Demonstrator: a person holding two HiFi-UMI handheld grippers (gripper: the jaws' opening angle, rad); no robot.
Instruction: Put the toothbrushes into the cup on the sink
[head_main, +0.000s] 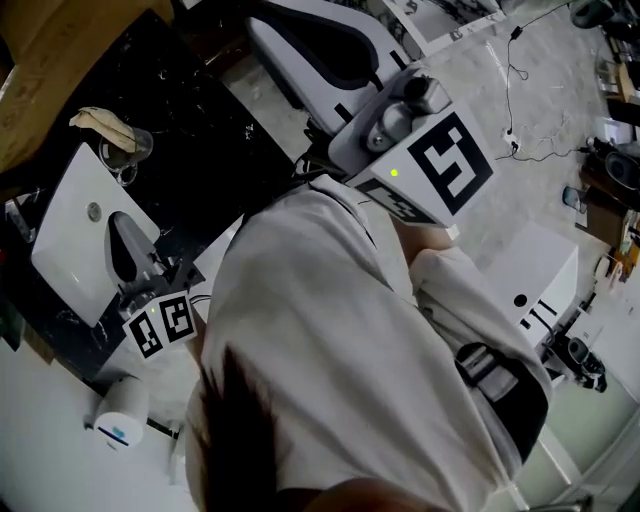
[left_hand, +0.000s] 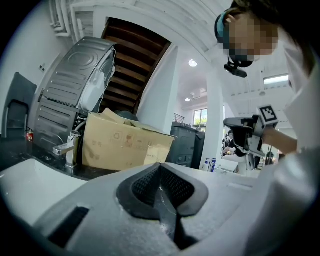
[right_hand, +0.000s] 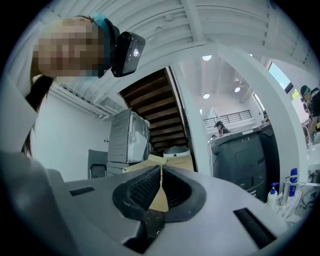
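The white sink (head_main: 62, 235) is set in a black counter (head_main: 200, 130) at the left of the head view. A clear cup (head_main: 131, 150) stands on the counter by the sink's far corner, with something beige (head_main: 102, 122) lying at its rim. I cannot make out any toothbrush. My left gripper (head_main: 120, 232) hangs over the basin, and its jaws (left_hand: 160, 167) are shut with nothing between them. My right gripper (head_main: 290, 40) is raised well away from the sink, beyond the counter's edge. Its pads (right_hand: 161, 172) meet, and nothing is held.
A white sleeve (head_main: 330, 360) fills the middle of the head view. A white paper roll (head_main: 120, 405) stands near the counter's front. A faucet (left_hand: 62, 149), a cardboard box (left_hand: 125, 145) and a metal machine (left_hand: 75, 95) stand behind the sink. Cables lie on the floor (head_main: 540, 110).
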